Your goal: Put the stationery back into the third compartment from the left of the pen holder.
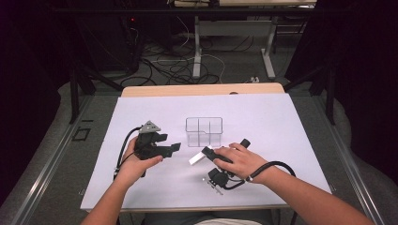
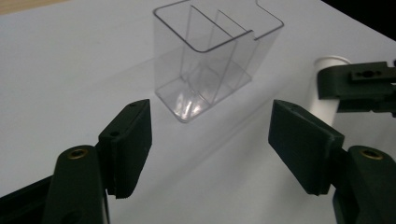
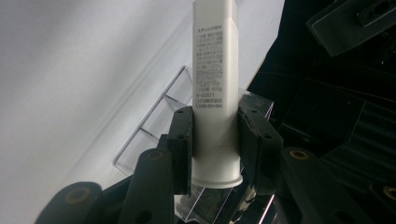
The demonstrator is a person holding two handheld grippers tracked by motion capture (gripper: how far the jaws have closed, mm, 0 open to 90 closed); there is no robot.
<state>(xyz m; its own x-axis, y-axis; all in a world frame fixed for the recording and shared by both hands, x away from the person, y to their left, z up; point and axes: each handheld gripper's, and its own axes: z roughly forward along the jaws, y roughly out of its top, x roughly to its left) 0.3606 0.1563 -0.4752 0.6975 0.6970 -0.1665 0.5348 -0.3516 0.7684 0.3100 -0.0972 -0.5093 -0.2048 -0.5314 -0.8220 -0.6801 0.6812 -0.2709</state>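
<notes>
A clear plastic box (image 1: 203, 131) with dividers stands at the middle of the white sheet. To its left my left gripper (image 1: 171, 143) hovers open, its jaws pointing right. In the left gripper view the jaws (image 2: 210, 140) stand apart with nothing between them, and the clear box (image 2: 215, 60) lies ahead. My right gripper (image 1: 206, 152) is just in front of the box, shut on a white glue stick (image 1: 195, 159). In the right gripper view both pads clamp the printed white stick (image 3: 215, 70), and the clear box (image 3: 154, 126) lies behind it.
The white sheet (image 1: 281, 140) covers a wooden table whose far edge (image 1: 202, 89) shows beyond it. Cables (image 1: 173, 65) and desk legs (image 1: 197, 51) lie on the floor past the table. Dark frame posts stand at both sides.
</notes>
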